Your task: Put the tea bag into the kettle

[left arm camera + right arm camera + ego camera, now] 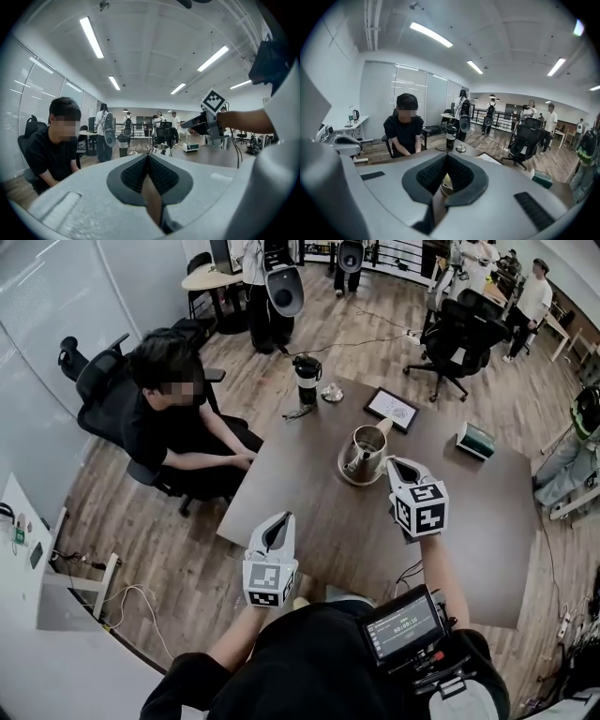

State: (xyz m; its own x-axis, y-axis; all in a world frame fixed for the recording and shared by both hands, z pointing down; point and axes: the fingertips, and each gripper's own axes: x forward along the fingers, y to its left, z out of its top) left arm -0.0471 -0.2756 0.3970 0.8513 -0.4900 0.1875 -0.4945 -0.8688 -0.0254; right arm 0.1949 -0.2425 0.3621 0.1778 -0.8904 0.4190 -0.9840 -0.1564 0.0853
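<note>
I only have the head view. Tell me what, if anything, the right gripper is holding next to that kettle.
Observer: In the right gripper view, the right gripper has its fingers shut on a small pale yellow piece, which looks like the tea bag.
Operator: Now report the left one.
Observer: The left gripper view shows the left gripper with its fingers shut and nothing between them.

A dark brown table point(319, 521) fills the middle of the head view. Directly on it: a round tray point(349, 479) under a metal kettle point(366, 448) at centre. Toward the top are a black tumbler point(307, 379) and a small dish point(332, 392). Further right sit a framed board point(392, 409) and a teal box point(476, 440).
</note>
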